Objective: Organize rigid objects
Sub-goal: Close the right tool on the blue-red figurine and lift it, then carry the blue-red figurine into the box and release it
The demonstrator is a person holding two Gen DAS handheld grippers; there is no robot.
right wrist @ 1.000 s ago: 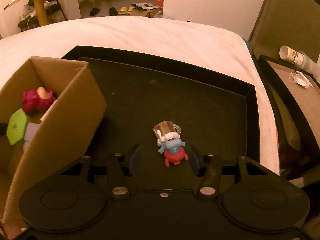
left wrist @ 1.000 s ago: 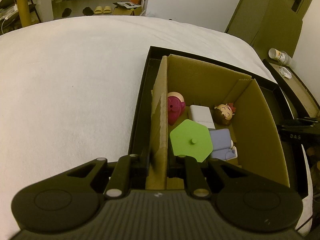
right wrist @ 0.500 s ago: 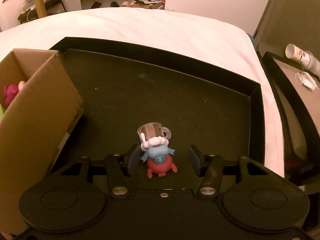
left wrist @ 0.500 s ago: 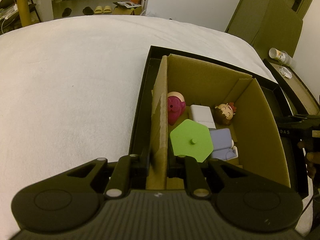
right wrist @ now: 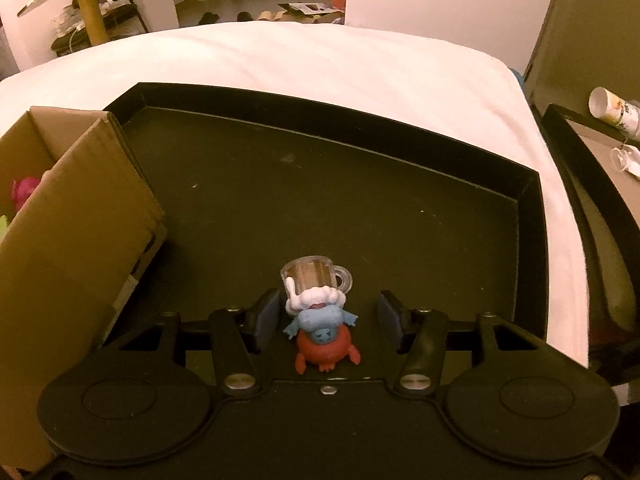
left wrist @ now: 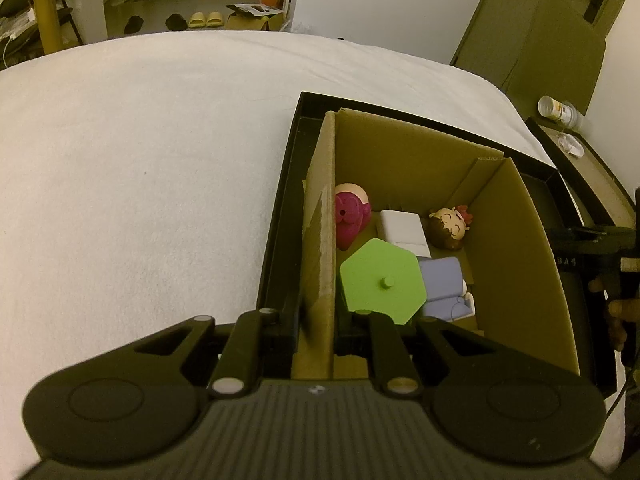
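My left gripper [left wrist: 316,320] is shut on the near-left wall of the cardboard box [left wrist: 320,240], which stands in the black tray [left wrist: 280,208]. Inside the box lie a green hexagonal piece [left wrist: 382,280], a magenta figure [left wrist: 350,216], a white block [left wrist: 402,230], a brown-haired doll head [left wrist: 450,226] and a lavender piece [left wrist: 444,284]. My right gripper [right wrist: 328,320] is open. A small figure [right wrist: 320,320] with a red body, blue head and a beer mug on top stands on the tray floor [right wrist: 360,208] between its jaws, touching neither.
The tray lies on a white bed [left wrist: 140,160]. The box's right wall [right wrist: 76,232] rises left of my right gripper. A side table with a paper cup [right wrist: 614,112] stands to the right. The right gripper's body shows at the left wrist view's right edge [left wrist: 592,248].
My right gripper has moved forward around the mug figure, which now sits deeper between the jaws. The box has slid further left in its view. The left gripper has not moved.
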